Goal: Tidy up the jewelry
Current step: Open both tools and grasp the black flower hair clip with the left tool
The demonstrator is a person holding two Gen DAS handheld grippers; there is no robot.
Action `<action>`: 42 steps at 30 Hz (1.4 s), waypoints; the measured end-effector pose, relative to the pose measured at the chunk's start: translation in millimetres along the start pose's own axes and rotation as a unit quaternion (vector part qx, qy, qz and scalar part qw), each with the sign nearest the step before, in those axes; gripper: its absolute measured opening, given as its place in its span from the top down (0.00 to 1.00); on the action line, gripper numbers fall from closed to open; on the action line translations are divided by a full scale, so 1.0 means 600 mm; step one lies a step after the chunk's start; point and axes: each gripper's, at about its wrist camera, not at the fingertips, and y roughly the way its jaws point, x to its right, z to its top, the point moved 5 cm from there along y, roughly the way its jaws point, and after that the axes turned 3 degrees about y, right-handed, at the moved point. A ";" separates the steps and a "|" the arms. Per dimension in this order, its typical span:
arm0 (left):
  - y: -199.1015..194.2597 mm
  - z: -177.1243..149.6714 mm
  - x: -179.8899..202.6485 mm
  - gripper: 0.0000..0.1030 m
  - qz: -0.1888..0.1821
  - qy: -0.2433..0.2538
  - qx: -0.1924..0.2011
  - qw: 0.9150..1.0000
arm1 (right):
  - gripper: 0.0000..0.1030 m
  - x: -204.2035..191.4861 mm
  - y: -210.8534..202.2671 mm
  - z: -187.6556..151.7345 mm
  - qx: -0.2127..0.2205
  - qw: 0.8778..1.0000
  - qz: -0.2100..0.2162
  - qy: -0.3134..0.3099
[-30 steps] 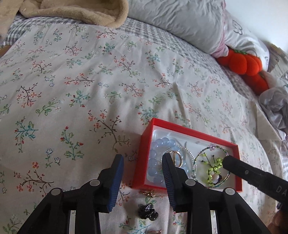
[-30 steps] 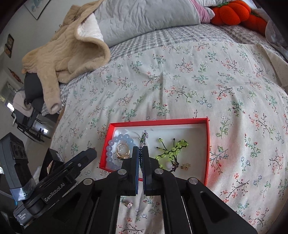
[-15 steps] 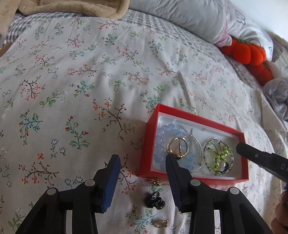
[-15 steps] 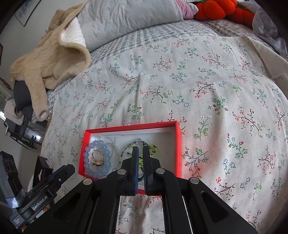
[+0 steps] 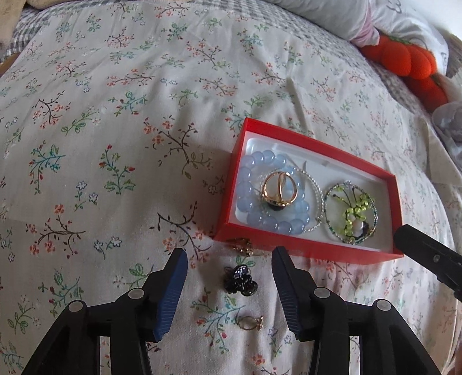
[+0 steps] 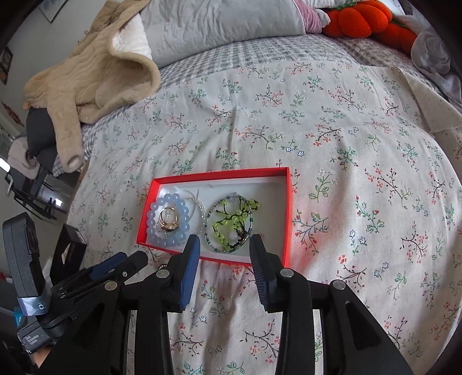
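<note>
A red box (image 5: 314, 252) (image 6: 219, 172) lies on the floral bedspread. In it are a pale blue bead bracelet (image 5: 248, 202) (image 6: 153, 219), a gold ring (image 5: 278, 189) (image 6: 169, 220) and a green bead piece inside a thin beaded loop (image 5: 353, 215) (image 6: 231, 222). On the bedspread in front of the box lie a small gold piece (image 5: 244, 249), a black flower-shaped piece (image 5: 239, 281) and a gold ring (image 5: 249, 322). My left gripper (image 5: 229, 262) is open, its fingers either side of the black piece. My right gripper (image 6: 224, 249) is open and empty above the box's near edge.
A beige fleece garment (image 6: 86, 75) and a grey pillow (image 6: 219, 26) lie at the head of the bed. An orange plush (image 5: 404, 57) (image 6: 363, 17) sits at the far right. The bed's left edge drops to dark furniture (image 6: 34, 184).
My right gripper was shut over the box and has opened and drawn back; the green bead piece now lies in the box. My left gripper has drawn back, bringing the loose pieces between its fingers.
</note>
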 end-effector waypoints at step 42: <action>0.065 -0.026 0.023 0.76 0.001 0.029 -0.026 0.999 | 0.44 0.027 0.042 -0.098 -0.109 0.990 -0.091 -0.015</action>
